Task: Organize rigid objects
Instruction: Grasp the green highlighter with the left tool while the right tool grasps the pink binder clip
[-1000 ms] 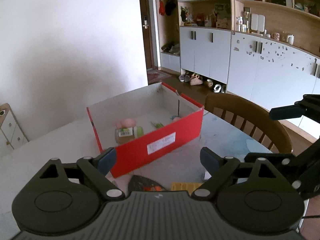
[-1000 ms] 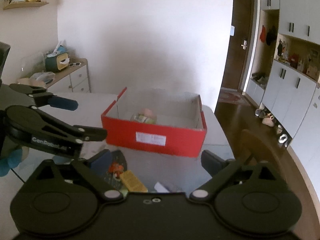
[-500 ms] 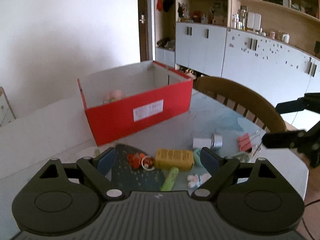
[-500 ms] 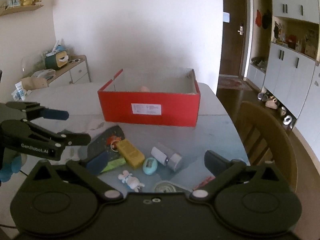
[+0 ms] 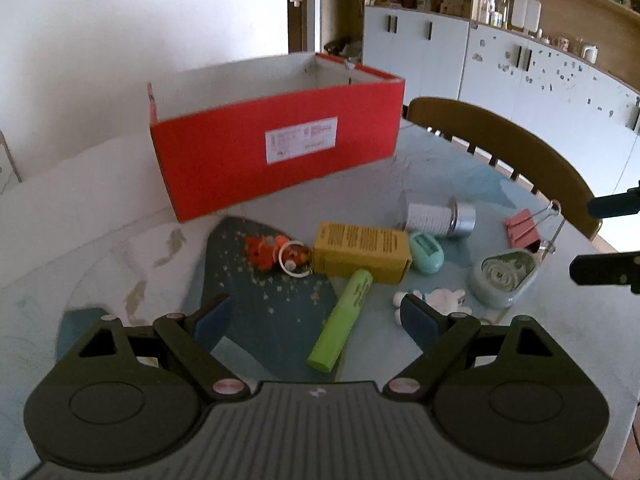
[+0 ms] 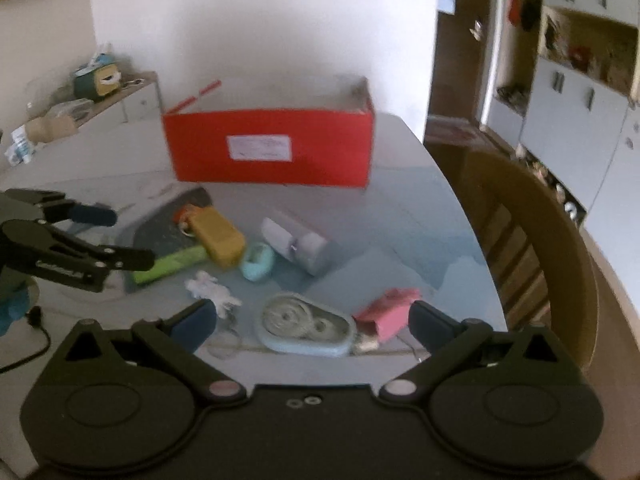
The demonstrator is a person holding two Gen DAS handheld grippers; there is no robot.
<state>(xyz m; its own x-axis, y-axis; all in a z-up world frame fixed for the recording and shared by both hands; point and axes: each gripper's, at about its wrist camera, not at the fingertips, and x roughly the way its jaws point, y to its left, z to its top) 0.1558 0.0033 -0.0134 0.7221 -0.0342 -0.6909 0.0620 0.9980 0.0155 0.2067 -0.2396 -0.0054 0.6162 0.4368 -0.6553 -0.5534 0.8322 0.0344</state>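
On the table, the loose items lie in a cluster in front of the red box, which stands open-topped at the far side and, judging by the task, serves as the collection container. The left gripper hovers above the near edge of the cluster with its fingers spread wide and empty; the green tube lies between them in the left wrist view, which suggests it is the next item lined up for a grasp. The right gripper is likewise spread wide and empty, positioned over the tape dispenser and the pink binder clip. Further items crowd the area: the yellow carton touches the top end of the green tube, the orange keychain sits just beside the carton on a dark mat, and the teal oval case, the silver-capped bottle and the small white figure lie near. The carton's contact with the tube could disturb it on lifting. A wooden chair stands at the table's right edge, clear of the path to the box.
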